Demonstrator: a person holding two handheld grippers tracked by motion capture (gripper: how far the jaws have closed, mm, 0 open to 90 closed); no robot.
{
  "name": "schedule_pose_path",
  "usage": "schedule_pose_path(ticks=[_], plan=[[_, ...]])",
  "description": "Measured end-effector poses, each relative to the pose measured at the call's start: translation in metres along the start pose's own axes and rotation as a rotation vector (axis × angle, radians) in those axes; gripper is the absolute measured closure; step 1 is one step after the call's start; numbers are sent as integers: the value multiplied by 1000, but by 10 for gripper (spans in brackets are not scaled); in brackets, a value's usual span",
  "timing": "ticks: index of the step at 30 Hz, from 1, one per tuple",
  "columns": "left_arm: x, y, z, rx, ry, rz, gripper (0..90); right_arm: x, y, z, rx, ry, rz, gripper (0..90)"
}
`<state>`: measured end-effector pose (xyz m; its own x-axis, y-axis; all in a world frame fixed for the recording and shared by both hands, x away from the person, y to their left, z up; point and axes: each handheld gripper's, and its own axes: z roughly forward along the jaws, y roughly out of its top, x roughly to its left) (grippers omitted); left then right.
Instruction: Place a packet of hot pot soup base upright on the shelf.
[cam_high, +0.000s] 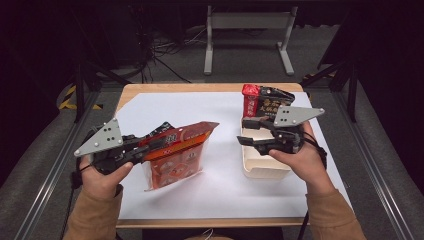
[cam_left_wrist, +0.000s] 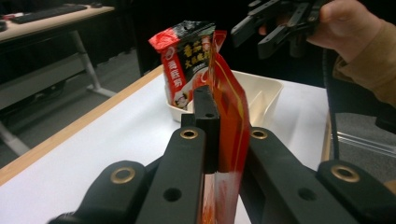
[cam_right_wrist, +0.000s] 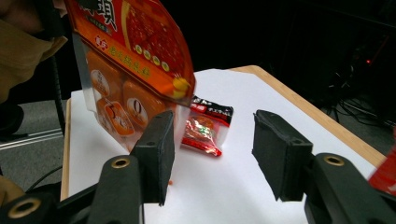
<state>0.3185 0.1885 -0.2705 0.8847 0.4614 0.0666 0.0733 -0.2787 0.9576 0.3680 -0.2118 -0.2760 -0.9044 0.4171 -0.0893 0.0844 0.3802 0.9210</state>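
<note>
Currently left gripper (cam_high: 150, 147) pinches the orange-red plastic snack pouch (cam_high: 175, 155), holding it above the white paper-covered table (cam_high: 220, 185), left of centre. Right gripper (cam_high: 250, 137), jaws spread and empty, hovers over the cream rectangular plastic tray (cam_high: 265, 167) holding a red-black packet (cam_high: 262, 102).

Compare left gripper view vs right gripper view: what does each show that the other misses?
Left gripper view: the cream tray with a red-and-black snack packet standing in it, and the right tool open above it.

Right gripper view: a small red packet lying flat on the white sheet.

Both: the orange bag that the left tool grips by its edge, hanging above the table.
</note>
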Motion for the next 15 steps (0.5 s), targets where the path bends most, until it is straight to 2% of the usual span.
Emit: schedule_pose_path(ticks=[6,15], plan=[[-2,4,12,-3,-41,16,900,3,7,13,-4,30,-21,462],[-9,11,26,-30,-89,32,900,9,14,31,-12,108,-45,475]])
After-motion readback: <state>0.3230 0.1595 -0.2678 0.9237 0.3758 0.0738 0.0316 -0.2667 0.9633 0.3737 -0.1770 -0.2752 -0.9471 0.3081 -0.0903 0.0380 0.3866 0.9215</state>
